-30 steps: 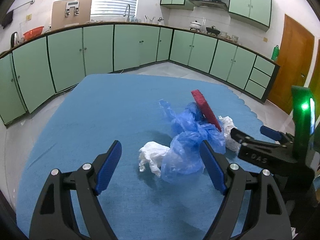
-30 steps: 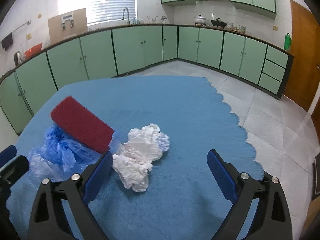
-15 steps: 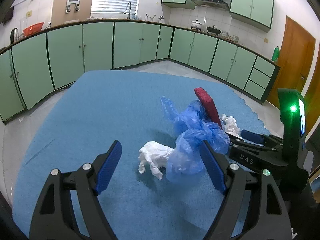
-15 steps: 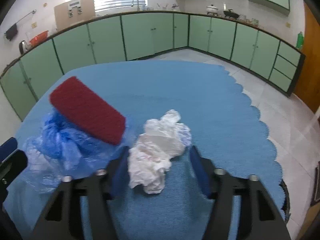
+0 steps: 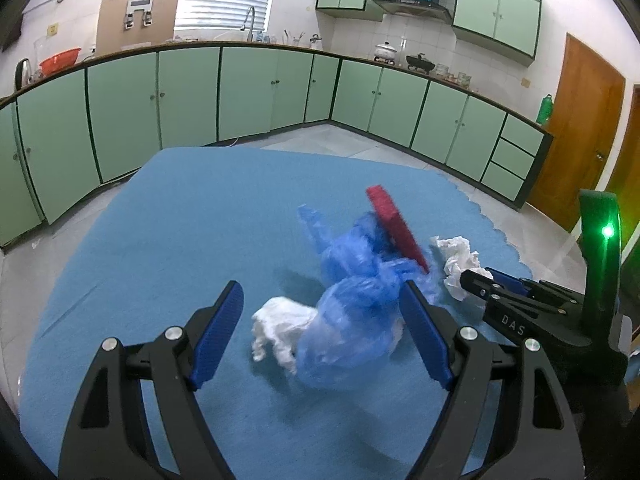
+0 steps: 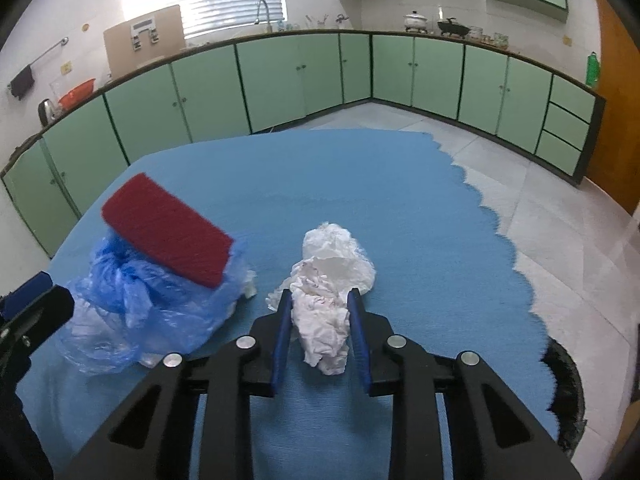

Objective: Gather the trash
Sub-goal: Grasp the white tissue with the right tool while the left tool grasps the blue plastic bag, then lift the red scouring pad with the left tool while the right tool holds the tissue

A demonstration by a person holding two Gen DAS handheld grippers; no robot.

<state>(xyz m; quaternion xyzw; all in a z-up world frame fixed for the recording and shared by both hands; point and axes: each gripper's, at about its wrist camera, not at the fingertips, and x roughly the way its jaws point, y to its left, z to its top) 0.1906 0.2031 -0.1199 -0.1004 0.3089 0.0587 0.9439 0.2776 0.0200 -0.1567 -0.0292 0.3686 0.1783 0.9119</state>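
Note:
A crumpled white paper wad (image 6: 332, 264) lies on the blue tablecloth (image 6: 400, 184). My right gripper (image 6: 320, 296) is closing on it, and both blue pads touch its sides. To its left a red sponge (image 6: 168, 228) rests tilted on a crumpled blue plastic bag (image 6: 136, 300). In the left wrist view my left gripper (image 5: 320, 288) stands open over the cloth. The blue bag (image 5: 352, 316) and a second white tissue wad (image 5: 280, 320) lie just beyond and between its fingertips, untouched. The right gripper (image 5: 476, 276) enters there from the right, at the paper wad (image 5: 456, 256).
The cloth's scalloped edge (image 6: 516, 264) runs along the right, with tiled floor beyond it. A dark round rim (image 6: 568, 392) shows below that edge at the lower right. Green cabinets (image 5: 192, 96) line the far walls. A wooden door (image 5: 580, 128) stands at the right.
The right gripper's jaws have closed from wide apart to both sides of the white paper wad. The left gripper has stayed open and nearly still.

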